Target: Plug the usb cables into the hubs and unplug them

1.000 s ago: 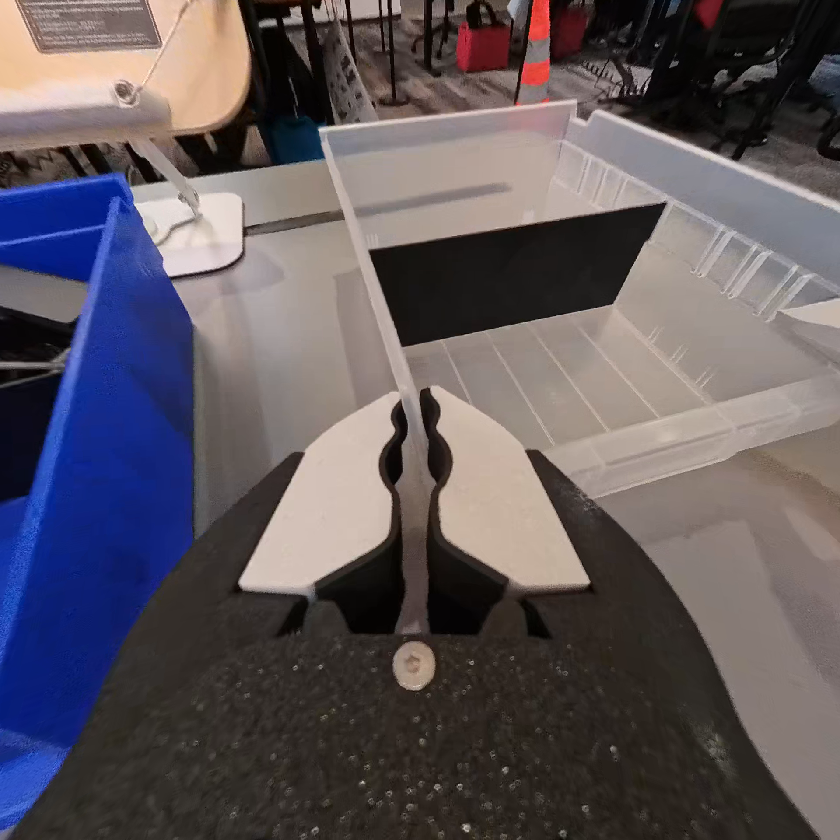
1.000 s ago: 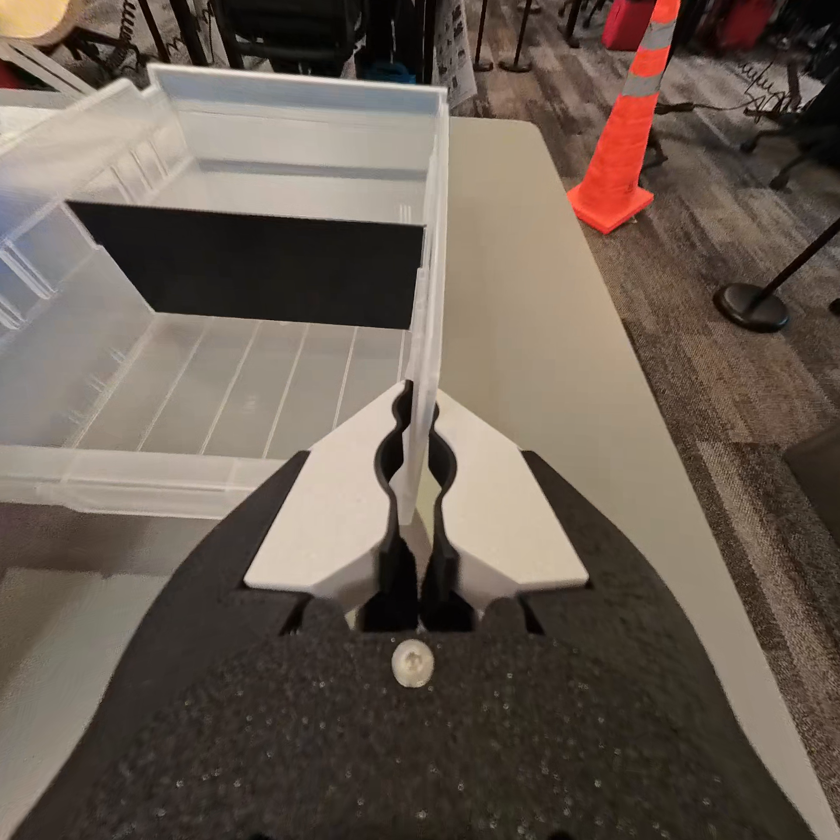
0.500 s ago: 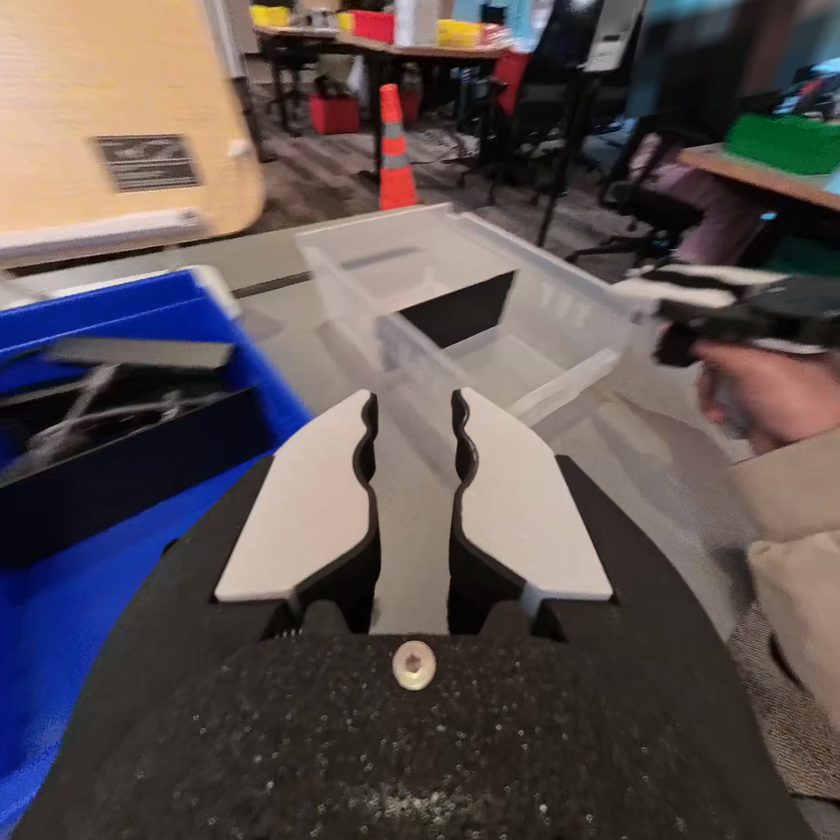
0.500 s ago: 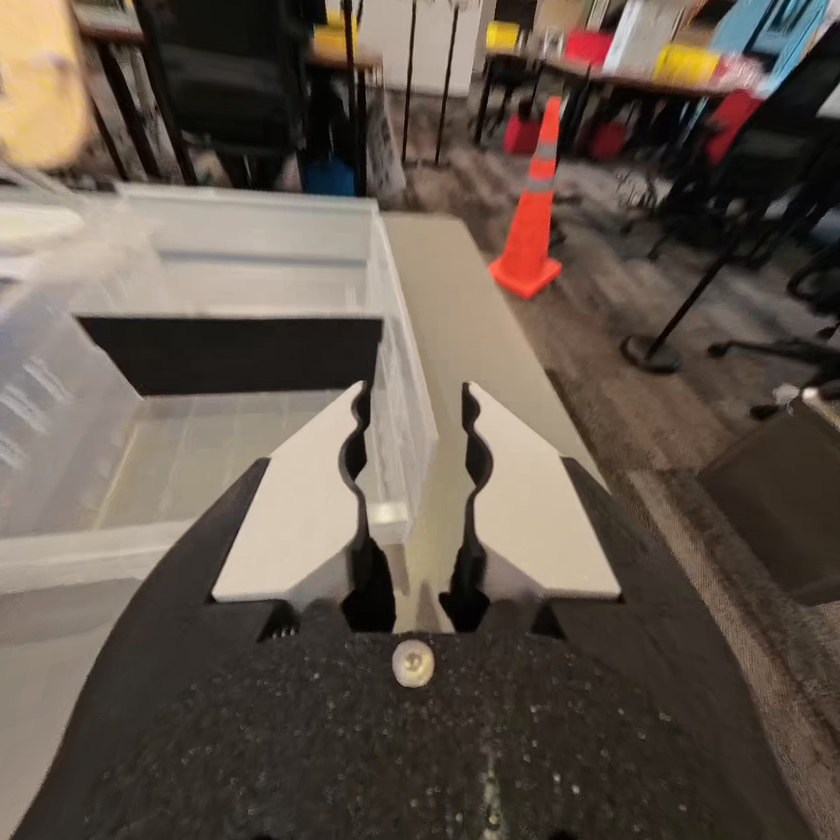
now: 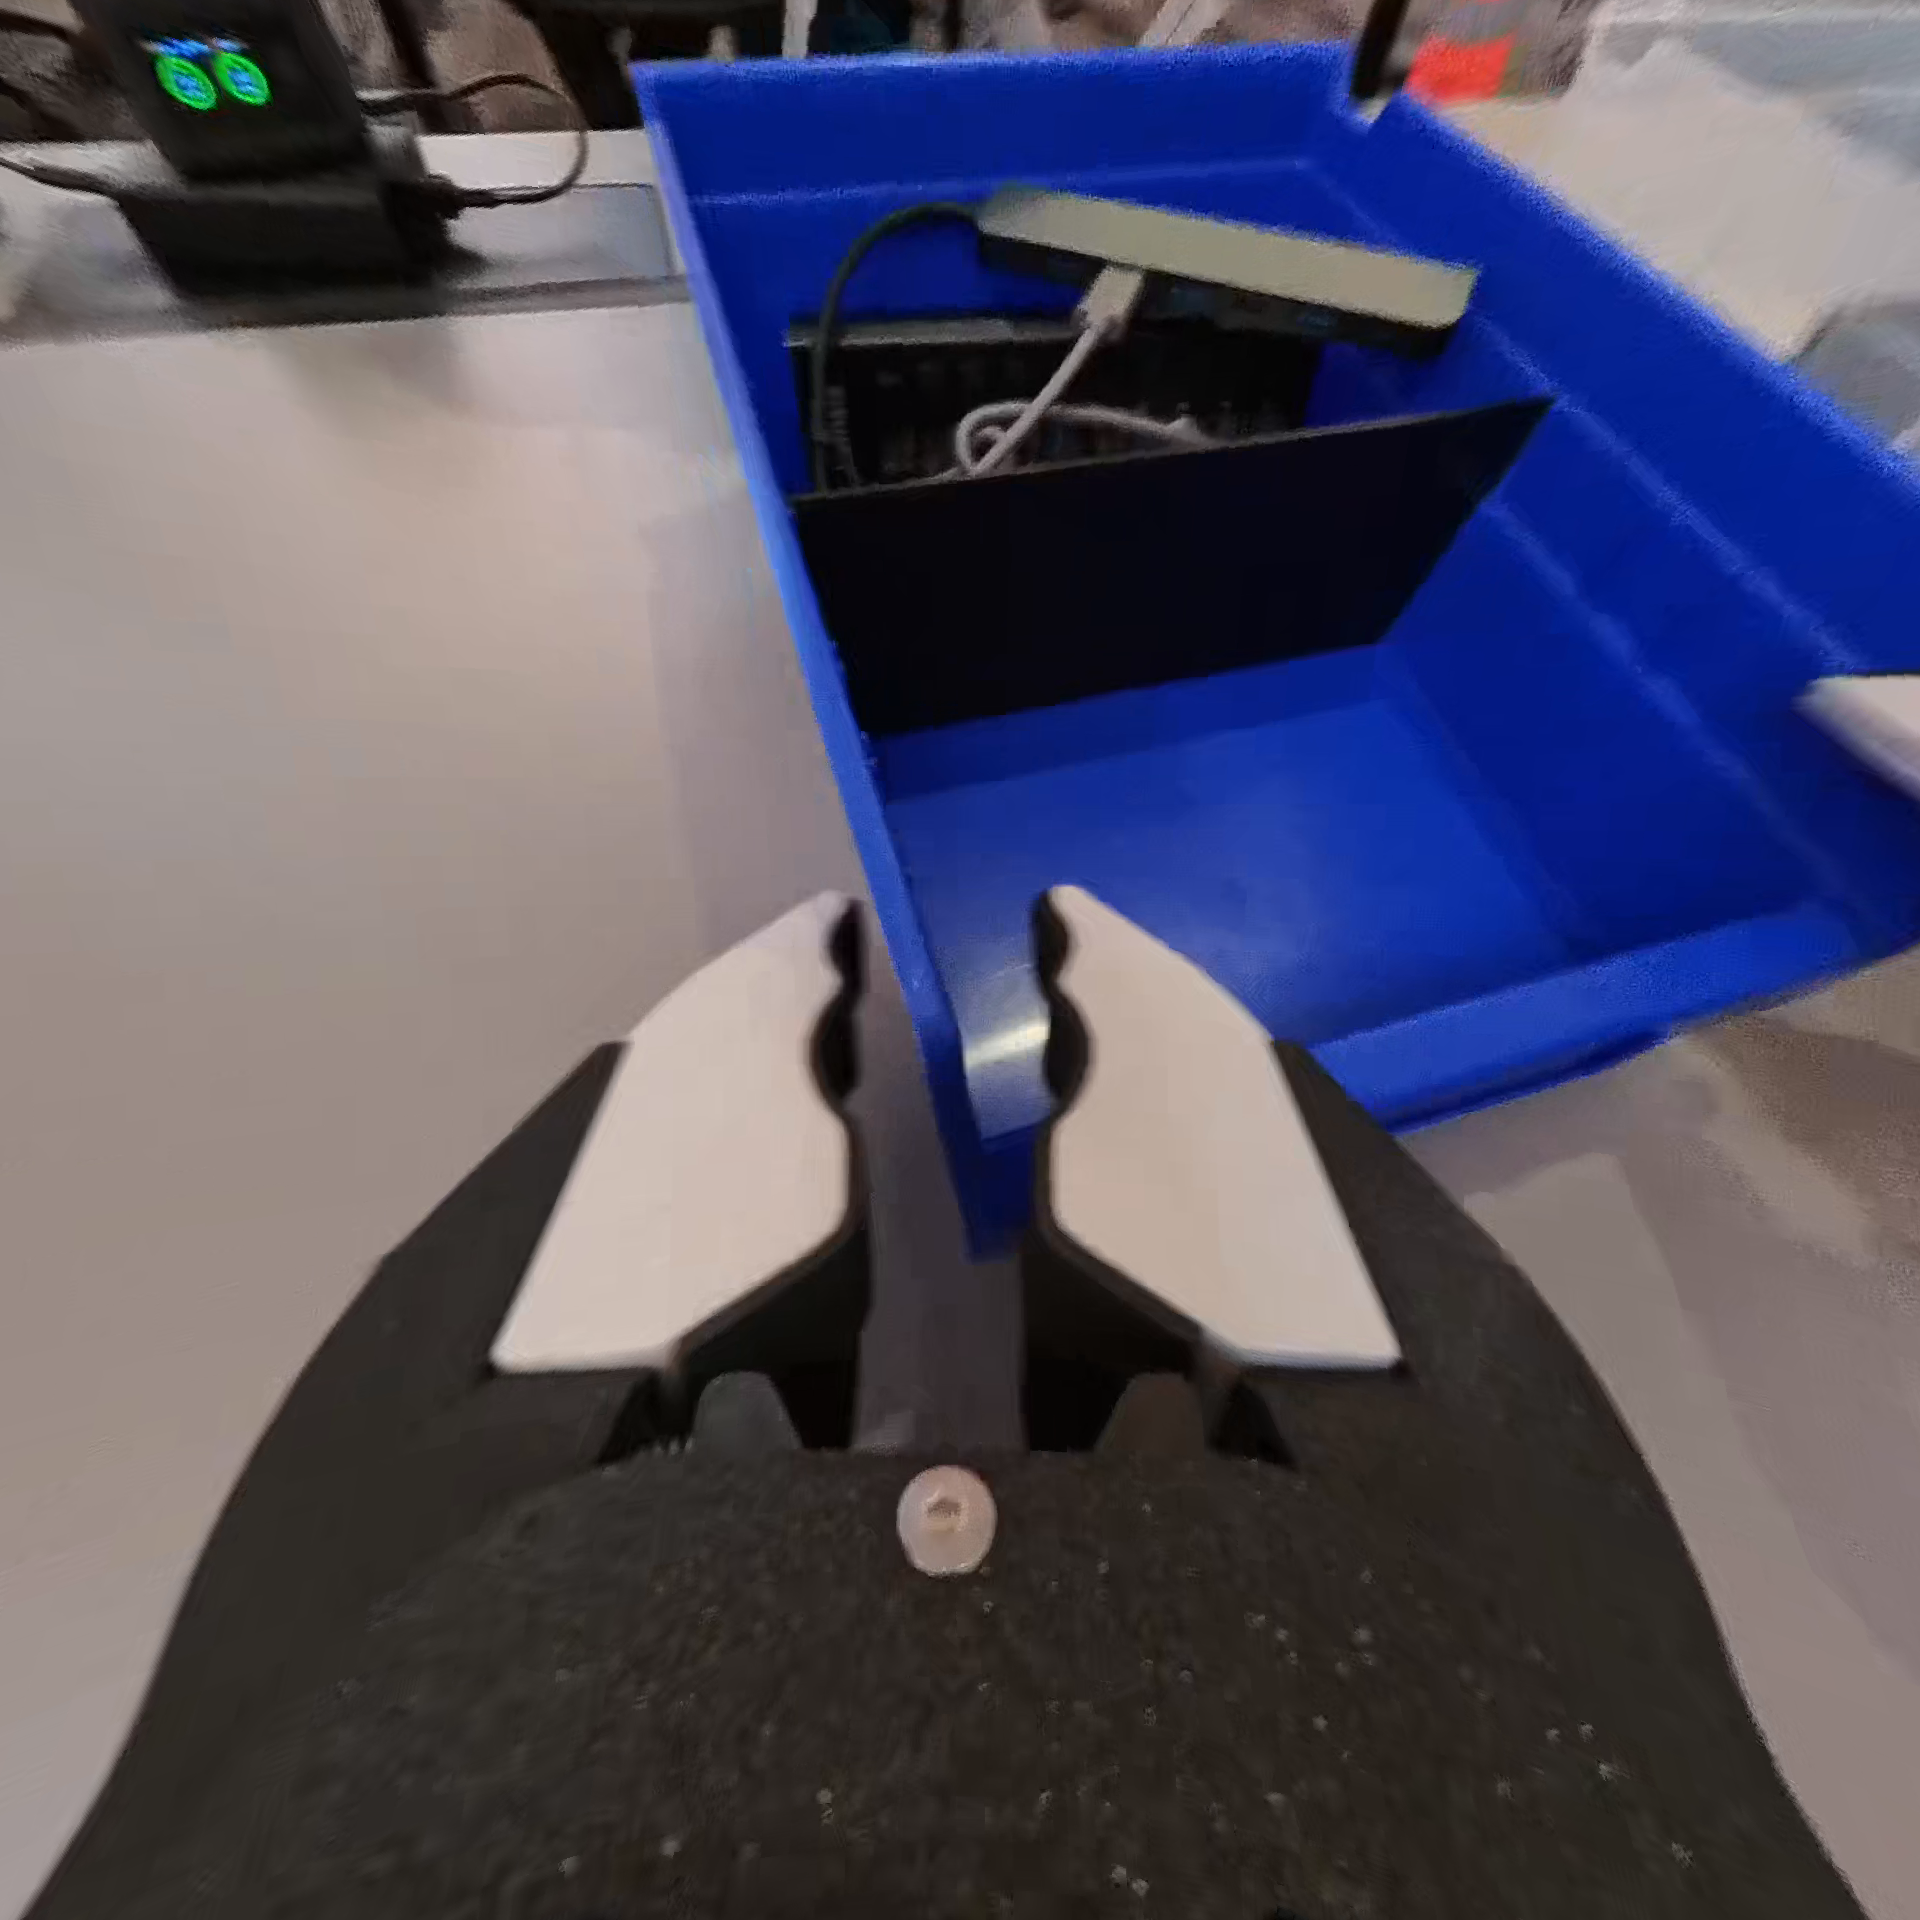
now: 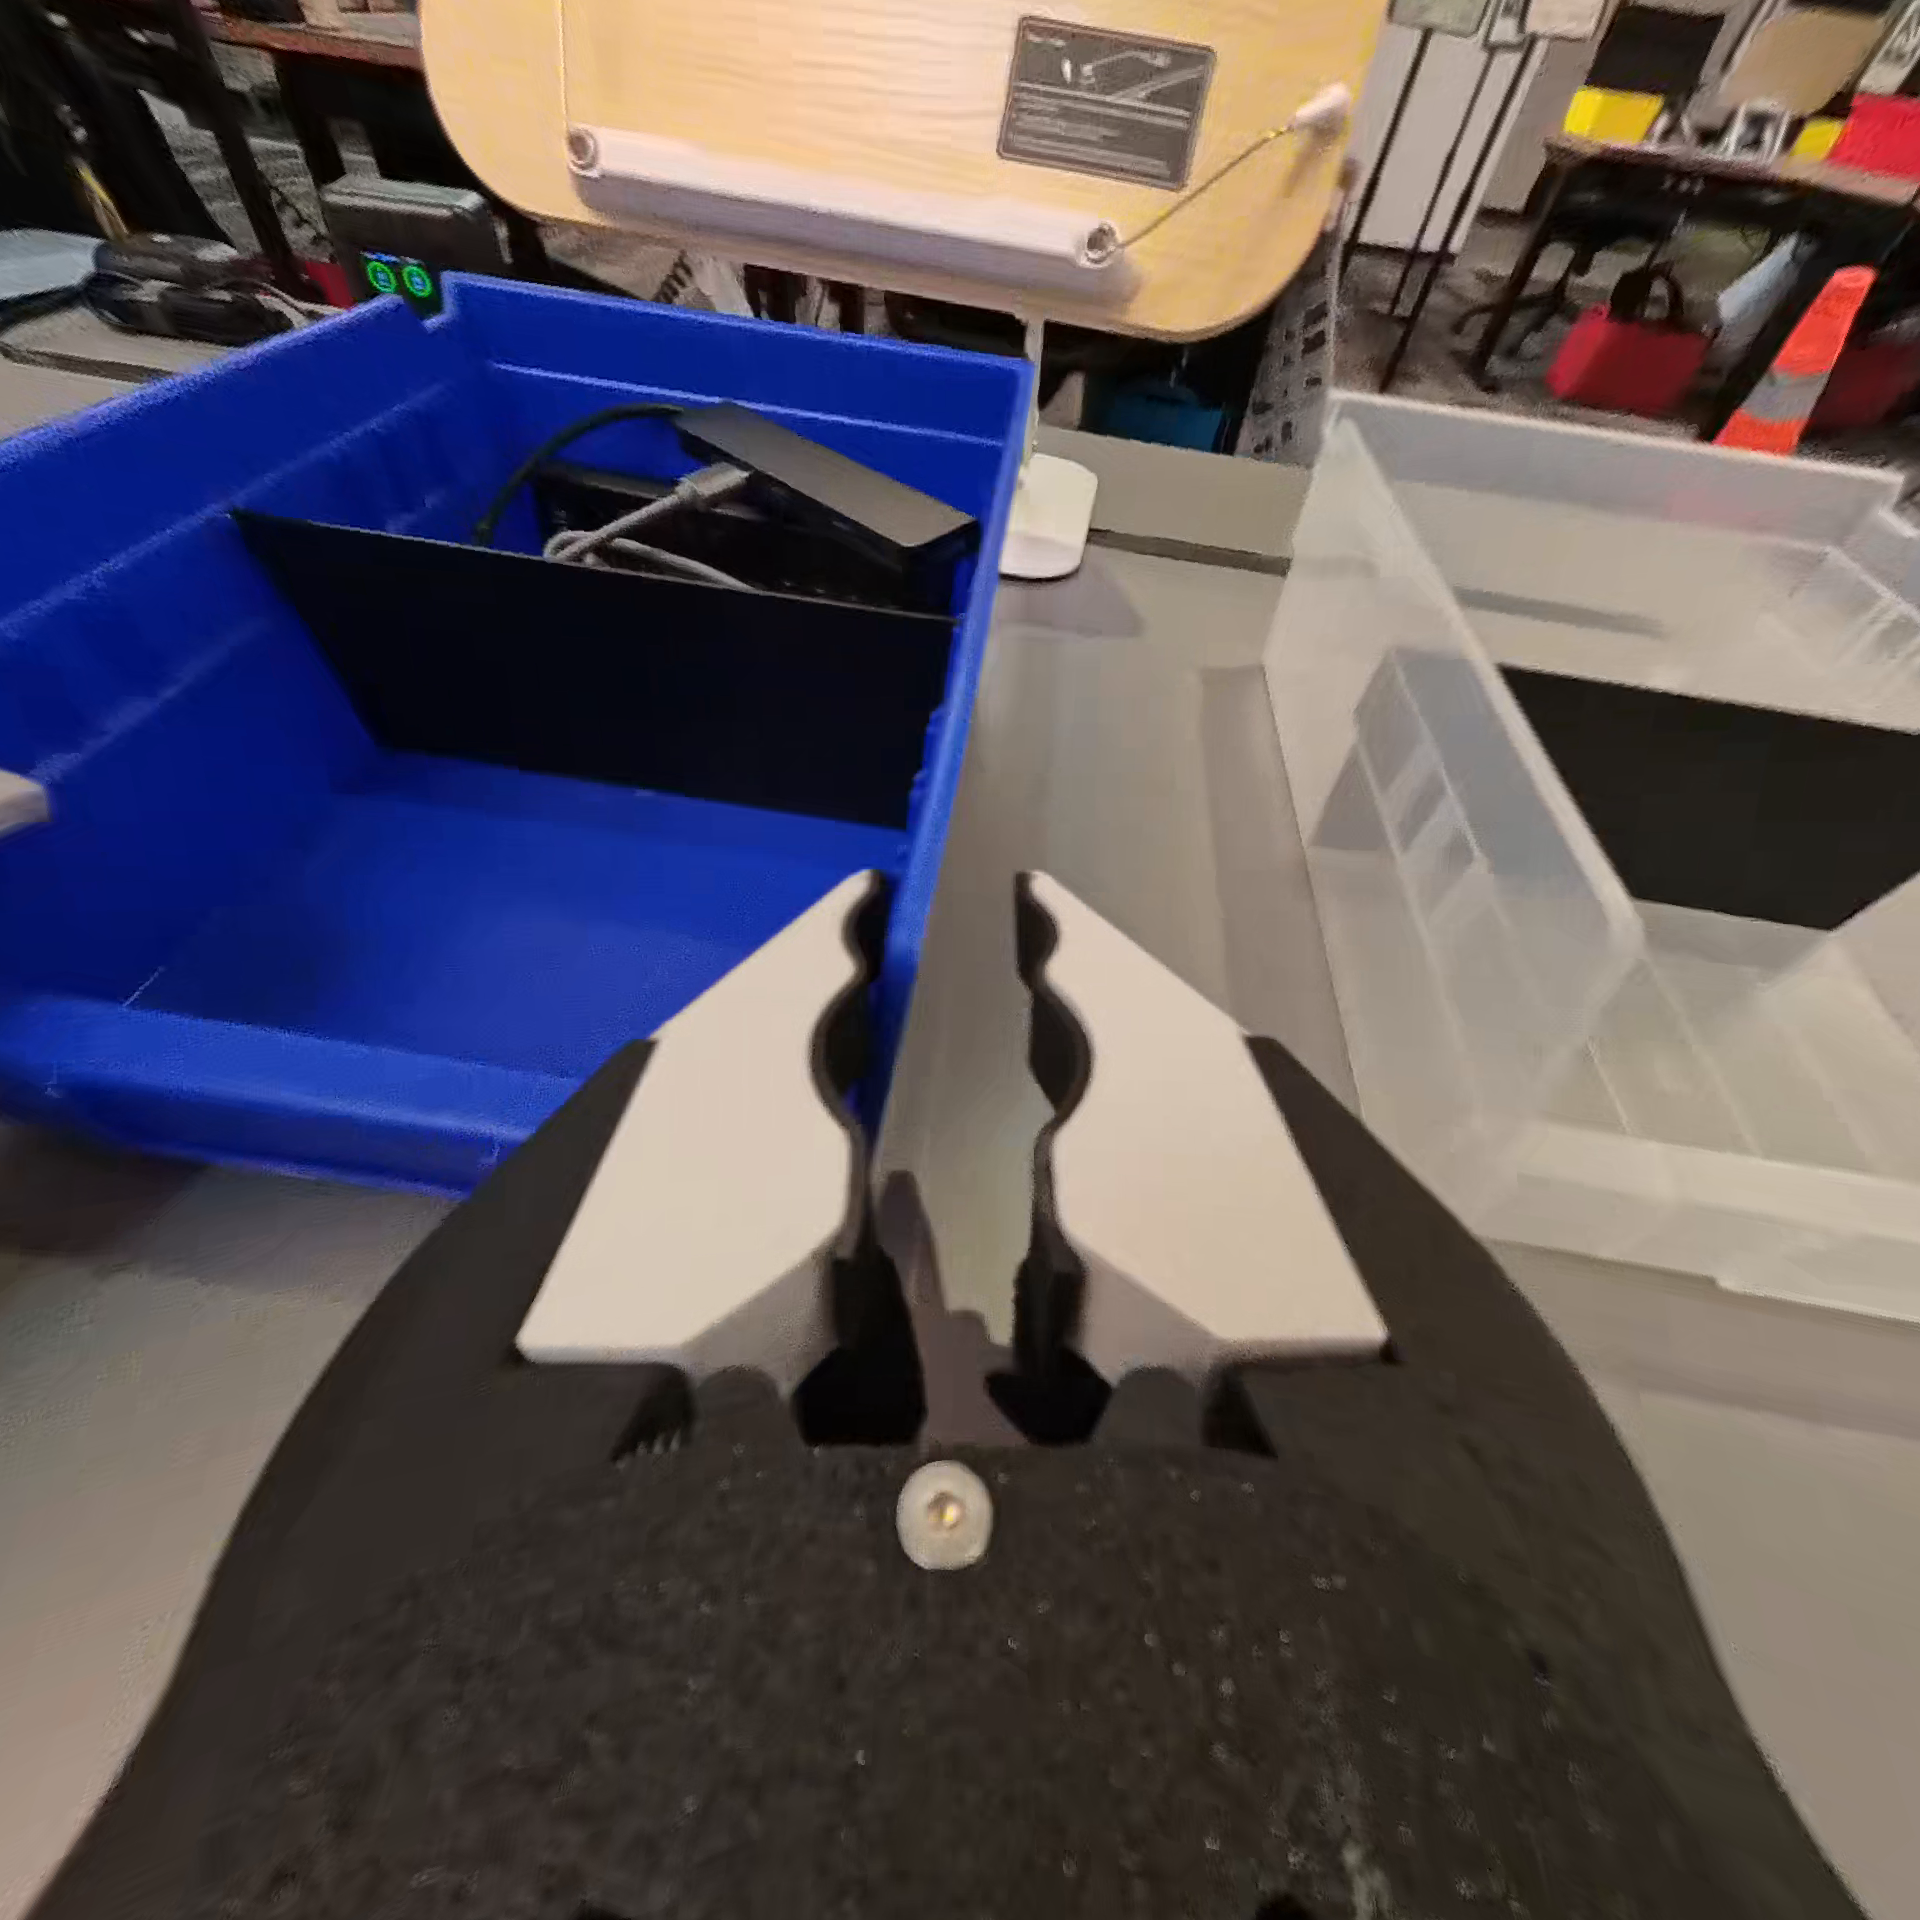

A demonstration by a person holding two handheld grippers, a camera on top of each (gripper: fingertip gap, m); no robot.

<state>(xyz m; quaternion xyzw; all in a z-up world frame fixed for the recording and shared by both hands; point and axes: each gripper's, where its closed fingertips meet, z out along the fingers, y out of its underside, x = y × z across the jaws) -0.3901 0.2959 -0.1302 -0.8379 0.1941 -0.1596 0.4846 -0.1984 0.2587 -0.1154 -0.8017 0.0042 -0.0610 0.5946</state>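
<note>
**Both tongs at the blue bin, cable work not yet begun**

The left tongs [image 5: 945, 914] stand part open and hold nothing, straddling the near left wall of the blue bin [image 5: 1662, 343]; the right tongs [image 6: 948, 894] are likewise part open and empty, their gap set at the bin's near right wall [image 6: 935, 790] (neither looks to be pinching it yet). The task's things lie in the bin's far compartment, behind a black divider [image 5: 1143, 582]: a slim grey USB hub [image 5: 1226, 260] propped aslant, a white cable [image 5: 1049, 405] whose plug sits at the hub's side, and a dark cable [image 5: 831, 343] curving off its end; whether the white plug is seated I cannot tell. A clear bin [image 6: 1455, 831] with its own black divider stands on the bench [image 6: 1122, 748] to the right. By my reading nothing has been plugged or unplugged by the tongs; the whole cycle remains, and this looks like repositioning the bin first.
</note>
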